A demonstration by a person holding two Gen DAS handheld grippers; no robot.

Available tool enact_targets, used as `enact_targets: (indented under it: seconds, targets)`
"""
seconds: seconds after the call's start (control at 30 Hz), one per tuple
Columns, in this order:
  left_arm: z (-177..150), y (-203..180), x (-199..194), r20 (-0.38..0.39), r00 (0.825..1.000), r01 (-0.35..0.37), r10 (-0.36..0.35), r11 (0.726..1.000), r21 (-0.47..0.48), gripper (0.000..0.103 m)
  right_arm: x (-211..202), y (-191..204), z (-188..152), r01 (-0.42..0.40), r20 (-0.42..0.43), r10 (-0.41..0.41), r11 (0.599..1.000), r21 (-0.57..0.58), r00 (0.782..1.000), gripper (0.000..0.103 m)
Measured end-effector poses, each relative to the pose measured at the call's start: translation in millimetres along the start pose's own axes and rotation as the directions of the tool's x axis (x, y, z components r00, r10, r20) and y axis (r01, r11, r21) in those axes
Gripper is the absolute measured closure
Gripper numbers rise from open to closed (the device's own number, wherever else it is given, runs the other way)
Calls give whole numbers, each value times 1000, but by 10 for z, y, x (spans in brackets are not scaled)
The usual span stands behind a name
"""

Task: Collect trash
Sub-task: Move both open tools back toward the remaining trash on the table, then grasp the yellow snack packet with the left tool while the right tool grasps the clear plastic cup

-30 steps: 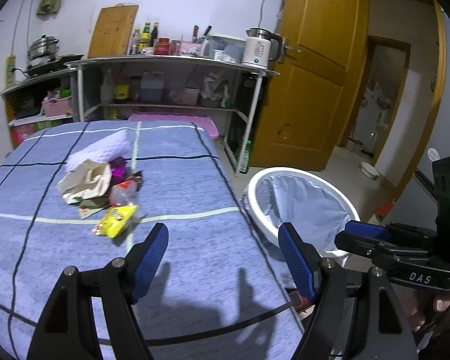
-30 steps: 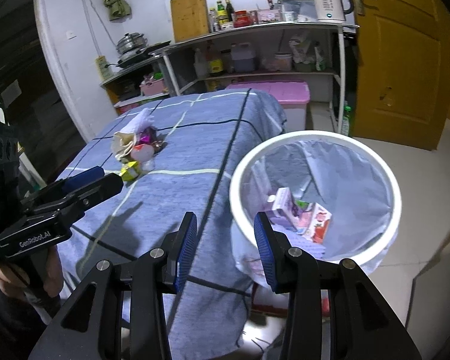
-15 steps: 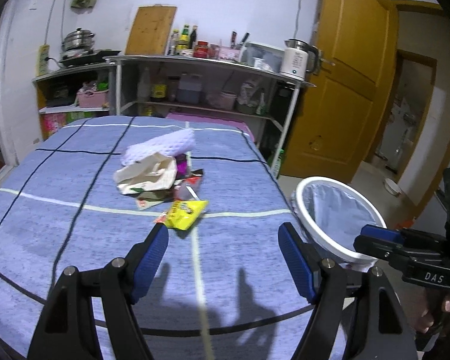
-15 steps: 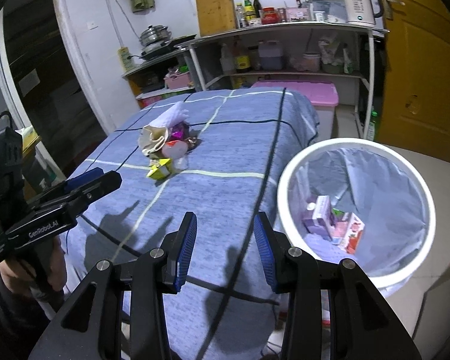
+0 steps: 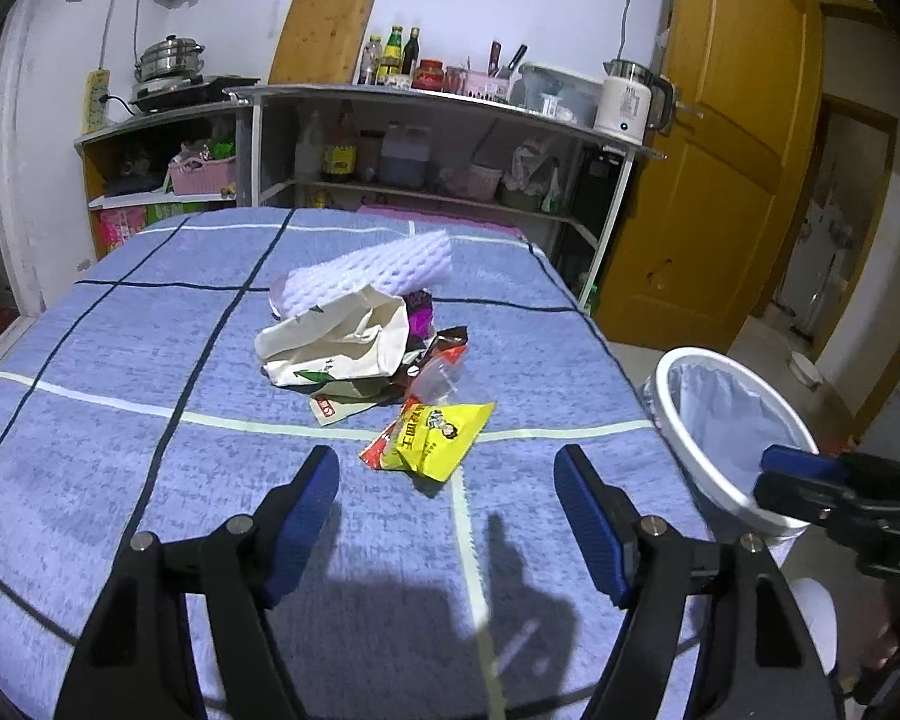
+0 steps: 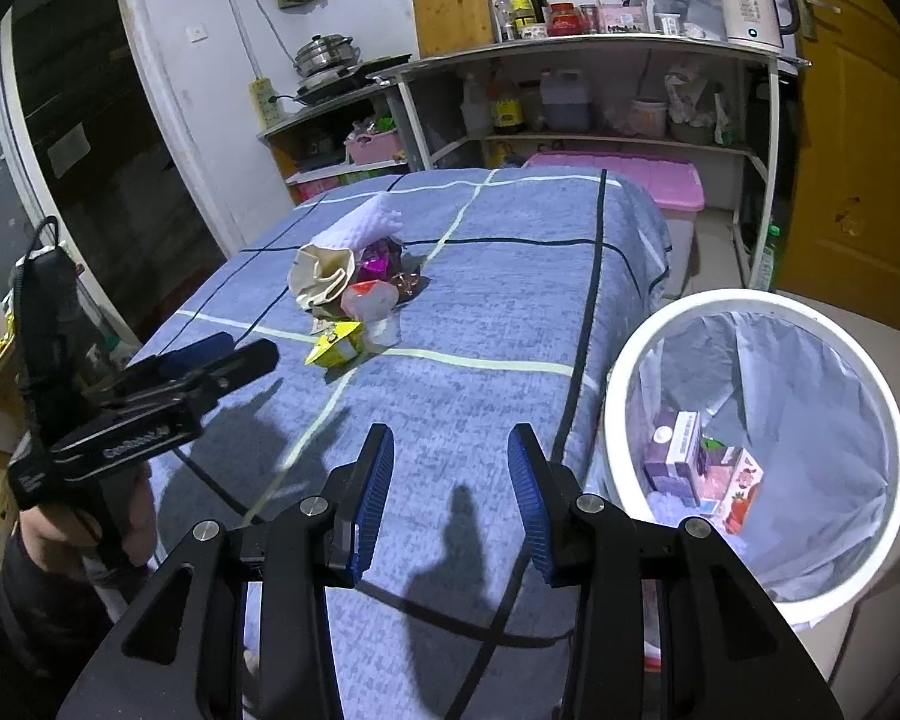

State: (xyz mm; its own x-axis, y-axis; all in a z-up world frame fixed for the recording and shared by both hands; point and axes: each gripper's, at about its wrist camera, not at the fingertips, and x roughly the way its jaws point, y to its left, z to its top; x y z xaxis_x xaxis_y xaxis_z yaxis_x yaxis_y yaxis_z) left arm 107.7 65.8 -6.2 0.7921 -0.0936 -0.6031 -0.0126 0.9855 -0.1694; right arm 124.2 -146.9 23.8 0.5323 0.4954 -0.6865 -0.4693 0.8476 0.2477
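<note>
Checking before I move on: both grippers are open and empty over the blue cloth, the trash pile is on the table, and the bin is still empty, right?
Not quite: the bin already holds cartons, as the right wrist view shows. The rest stands.

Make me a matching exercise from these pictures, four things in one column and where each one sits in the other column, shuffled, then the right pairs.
Things
1. yellow snack packet
2. purple carton
3. white electric kettle
4. pink storage box

Places
A. on the top shelf beside the door
B. inside the white trash bin
C. on the floor beyond the table's far end
D. on the blue tablecloth, nearest the left gripper

Pairs: 1-D, 2-B, 3-A, 4-C
</note>
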Motion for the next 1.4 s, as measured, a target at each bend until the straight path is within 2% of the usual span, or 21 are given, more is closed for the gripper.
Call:
enact_targets:
  seconds: [0.4,0.47,0.6,0.73,1.1,1.4]
  targets:
    - [74,-30,431,-80,997,-9,13,999,51,41,238,-19,172,3,-13,-3,1000,-3,1000,62]
    - [72,-19,478,-95,995,-6,10,999,49,45,276,-24,192,1,-16,-1,1000,-3,1000,62]
    - [53,-17,571,-136,990,-12,19,999,53,62,351,-40,233,-2,-22,2,1000,-3,1000,62]
    - [52,12,557,-141,990,-5,10,999,38,70,418,-38,272,-6,-28,6,1000,-6,1000,62]
    - [-30,214,316,-108,994,-5,1,999,-38,72,676,129,409,-44,-61,42,998,-44,997,62]
    - [-103,448,137,-76,997,-22,16,996,-90,72,1157,434,526,-98,-149,79,988,-119,986,62]
